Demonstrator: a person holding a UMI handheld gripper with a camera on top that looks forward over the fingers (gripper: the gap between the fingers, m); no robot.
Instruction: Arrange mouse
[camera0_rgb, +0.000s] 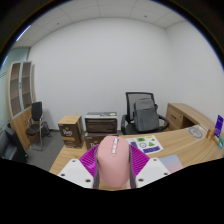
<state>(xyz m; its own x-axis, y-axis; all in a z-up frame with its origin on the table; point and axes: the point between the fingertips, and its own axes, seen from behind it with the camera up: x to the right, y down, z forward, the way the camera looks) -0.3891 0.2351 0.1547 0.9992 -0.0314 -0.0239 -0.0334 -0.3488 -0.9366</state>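
Observation:
A pale pink computer mouse (112, 160) sits between my gripper's (112, 166) two fingers, with its scroll wheel pointing away from me. The magenta pads (91, 160) press on both of its sides. The mouse is held above a light wooden desk (180, 146), well off its surface. Its underside is hidden.
A white mat or sheet with coloured patches (147, 144) lies on the desk just beyond the fingers. Further off stand a black office chair (142, 112), a printer on a low stand (100, 122), a cardboard box (70, 130), another chair (37, 120) and a bookshelf (19, 95).

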